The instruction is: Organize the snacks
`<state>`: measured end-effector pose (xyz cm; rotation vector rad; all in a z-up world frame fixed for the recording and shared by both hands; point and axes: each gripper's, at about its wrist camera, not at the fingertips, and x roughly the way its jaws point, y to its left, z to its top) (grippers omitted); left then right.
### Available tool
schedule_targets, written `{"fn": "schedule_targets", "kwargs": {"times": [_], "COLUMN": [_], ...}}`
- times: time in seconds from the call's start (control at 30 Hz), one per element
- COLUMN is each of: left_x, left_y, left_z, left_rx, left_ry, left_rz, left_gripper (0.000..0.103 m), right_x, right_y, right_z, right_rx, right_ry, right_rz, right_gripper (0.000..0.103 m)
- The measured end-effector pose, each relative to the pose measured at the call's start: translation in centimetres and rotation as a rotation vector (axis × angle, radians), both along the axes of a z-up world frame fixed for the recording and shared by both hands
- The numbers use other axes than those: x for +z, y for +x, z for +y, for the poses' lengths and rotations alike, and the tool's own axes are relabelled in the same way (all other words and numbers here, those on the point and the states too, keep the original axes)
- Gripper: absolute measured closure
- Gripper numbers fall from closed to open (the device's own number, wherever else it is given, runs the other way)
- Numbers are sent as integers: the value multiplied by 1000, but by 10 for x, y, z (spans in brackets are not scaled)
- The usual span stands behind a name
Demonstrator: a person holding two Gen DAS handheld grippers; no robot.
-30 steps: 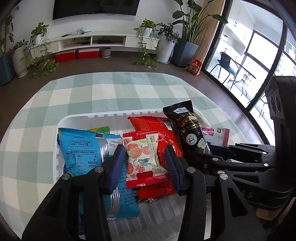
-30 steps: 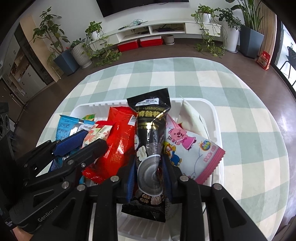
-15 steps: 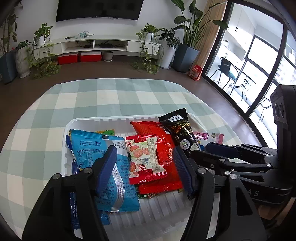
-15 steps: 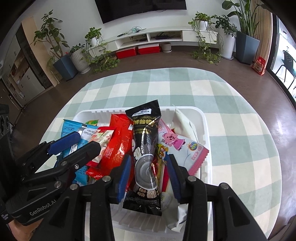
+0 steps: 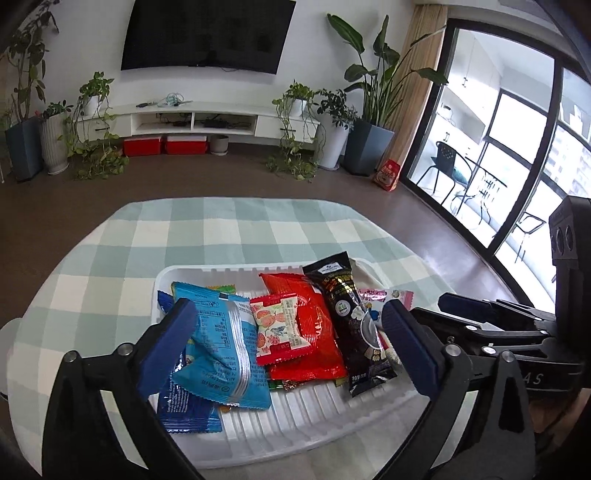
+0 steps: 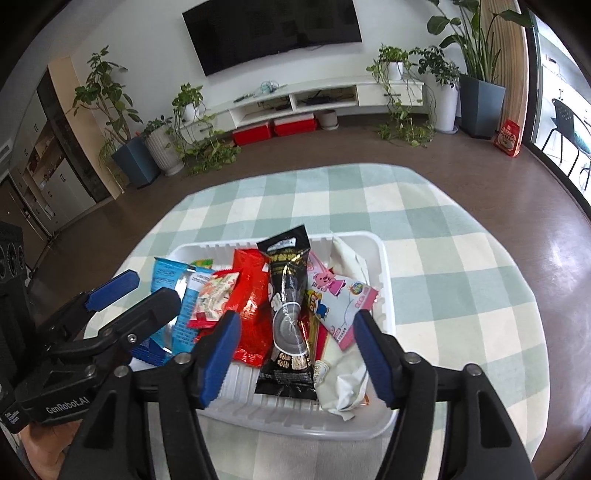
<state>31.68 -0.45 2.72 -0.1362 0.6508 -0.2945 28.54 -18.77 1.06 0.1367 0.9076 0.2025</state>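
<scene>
A: Where are the snacks?
B: In the white tray (image 6: 384, 295), 12 o'clock of my claws. Left claw (image 5: 291, 339) and right claw (image 6: 295, 354) have just been opening, empty.
A: Risk?
B: The black packet (image 6: 288, 306) lies atop others; snagging it could spill it.

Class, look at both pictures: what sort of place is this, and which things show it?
Most likely a home living room: a black wall-mounted television, a low white media shelf beneath it, and potted green houseplants along the wall.

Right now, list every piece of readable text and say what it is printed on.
"GenRobot.AI": black body of the left gripper, right wrist view.
"AS": black body of the right gripper, letters partly cut off.
Print on the snack packets in the white plastic tray: too small or blurred.
</scene>
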Motion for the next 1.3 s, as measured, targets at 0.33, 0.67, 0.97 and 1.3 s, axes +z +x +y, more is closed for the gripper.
{"fn": "schedule_targets", "kwargs": {"times": [0.33,0.67,0.97,1.3], "left_x": [64,97,94,53], "left_y": [-107,-220,-285,-300], "left_z": [-5,-12,-9,-14], "left_rx": [30,270,310,274], "left_ry": [126,271,262,231], "left_rz": [-321,-407,-322,-133], "left_gripper": [0,0,0,0], "right_x": [62,114,137,110], "right_y": [-74,-174,-249,-272], "right_z": [-1,-4,-1,4], "right_rx": [-18,-57,-93,-105], "right_ry": [10,56,22,-37], "right_rz": [-281,-560,-690,-499], "right_gripper": [9,0,0,0]}}
